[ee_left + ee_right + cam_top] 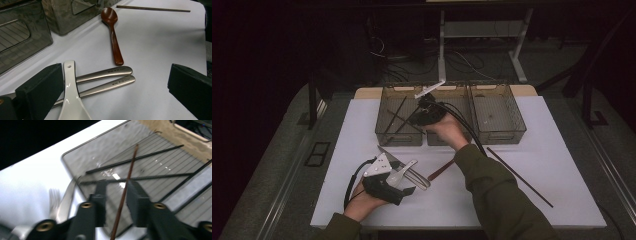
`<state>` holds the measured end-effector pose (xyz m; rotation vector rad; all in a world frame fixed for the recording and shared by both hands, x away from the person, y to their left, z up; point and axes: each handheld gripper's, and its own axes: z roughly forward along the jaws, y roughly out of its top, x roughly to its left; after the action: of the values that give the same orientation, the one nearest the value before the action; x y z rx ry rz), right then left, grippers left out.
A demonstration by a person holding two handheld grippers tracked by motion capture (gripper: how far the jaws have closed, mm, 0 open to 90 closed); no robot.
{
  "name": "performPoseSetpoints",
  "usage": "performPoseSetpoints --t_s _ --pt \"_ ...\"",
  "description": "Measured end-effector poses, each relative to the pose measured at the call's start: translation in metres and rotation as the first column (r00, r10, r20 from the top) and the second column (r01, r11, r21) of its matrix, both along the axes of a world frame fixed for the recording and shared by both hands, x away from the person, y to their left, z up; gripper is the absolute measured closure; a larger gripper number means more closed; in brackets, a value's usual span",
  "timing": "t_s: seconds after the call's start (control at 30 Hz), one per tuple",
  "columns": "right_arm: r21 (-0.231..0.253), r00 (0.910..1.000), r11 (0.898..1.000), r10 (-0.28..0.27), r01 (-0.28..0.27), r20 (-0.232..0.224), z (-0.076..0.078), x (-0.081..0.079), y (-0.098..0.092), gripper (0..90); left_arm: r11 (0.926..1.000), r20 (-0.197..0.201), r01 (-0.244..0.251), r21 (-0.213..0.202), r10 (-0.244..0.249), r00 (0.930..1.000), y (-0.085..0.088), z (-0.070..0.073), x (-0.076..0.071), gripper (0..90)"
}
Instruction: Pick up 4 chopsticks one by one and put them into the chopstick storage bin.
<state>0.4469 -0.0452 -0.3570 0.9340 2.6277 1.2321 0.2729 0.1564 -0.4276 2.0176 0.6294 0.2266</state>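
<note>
Our left tool stands spread above the white spoon, whose bowl is cut off, and two steel handles on the worktop. Our right tool has a brown chopstick between narrow jaws over the left bin; we cannot tell if they pinch it.

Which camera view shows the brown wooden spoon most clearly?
The left gripper view: the wooden spoon lies whole on the white table, bowl and handle unobstructed. In the high view only part of its handle shows beside the person's sleeve.
</note>
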Motion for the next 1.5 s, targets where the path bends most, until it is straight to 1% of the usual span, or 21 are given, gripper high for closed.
performPoseSetpoints --t_s 0.1,0.17,0.2,0.3,0.4,0.57,0.67,0.83,0.97,1.23,1.4,1.5 --pt "-0.013 0.9997 1.0 0.024 -0.024 0.007 0.001 -0.011 -0.009 82.6 1.0 0.004 0.0 0.007 0.0 1.0 0.0 0.0 0.0 0.0" --pt "-0.011 0.9995 0.999 0.031 -0.031 0.008 0.001 -0.017 -0.017 87.9 1.0 -0.001 -0.003 0.002 0.003 1.0 0.0 0.0 0.0 0.0" --pt "-0.009 0.9994 0.999 0.034 -0.034 0.005 0.001 -0.019 -0.021 88.8 1.0 0.003 -0.001 0.005 0.001 1.0 0.0 0.0 0.0 0.0" --pt "-0.015 0.999 0.999 0.045 -0.045 -0.004 0.0 -0.026 -0.03 88.9 1.0 -0.001 -0.006 0.001 0.006 1.0 0.0 0.0 0.0 0.0" --pt "-0.023 0.999 0.999 0.046 -0.046 -0.002 -0.002 -0.031 -0.036 88.9 1.0 0.002 -0.004 0.006 0.004 1.0 0.0 0.0 0.0 0.0" --pt "-0.031 0.999 0.999 0.042 -0.042 -0.017 -0.009 -0.033 -0.041 88.9 1.0 0.001 -0.004 0.008 0.004 1.0 0.0 -0.001 0.0 0.0" --pt "-0.034 0.9988 0.998 0.042 -0.043 -0.023 -0.014 -0.032 -0.04 88.9 0.9999 0.0 -0.003 0.01 0.003 1.0 0.0 -0.001 0.0 0.0" --pt "-0.031 0.999 0.999 0.041 -0.041 -0.018 -0.016 -0.031 -0.035 89.0 0.9999 0.001 -0.003 0.013 0.003 1.0 0.0 0.0 0.0 0.0" --pt "-0.027 0.9989 0.999 0.043 -0.043 -0.02 -0.019 -0.028 -0.031 89.0 1.0 0.001 -0.004 0.006 0.004 1.0 0.0 -0.001 0.0 0.0" --pt "-0.023 0.9988 0.999 0.044 -0.045 -0.022 -0.017 -0.023 -0.023 89.0 1.0 0.001 -0.002 0.007 0.002 1.0 0.0 0.0 0.0 0.0" --pt "-0.027 0.999 0.999 0.04 -0.041 -0.019 -0.016 -0.019 -0.017 89.0 1.0 0.003 -0.003 0.002 0.003 1.0 -0.001 0.0 0.0 0.0" --pt "-0.031 0.9991 0.999 0.036 -0.037 -0.021 -0.017 -0.017 -0.014 89.1 1.0 0.004 0.0 0.007 0.0 1.0 0.0 0.0 0.0 0.0"
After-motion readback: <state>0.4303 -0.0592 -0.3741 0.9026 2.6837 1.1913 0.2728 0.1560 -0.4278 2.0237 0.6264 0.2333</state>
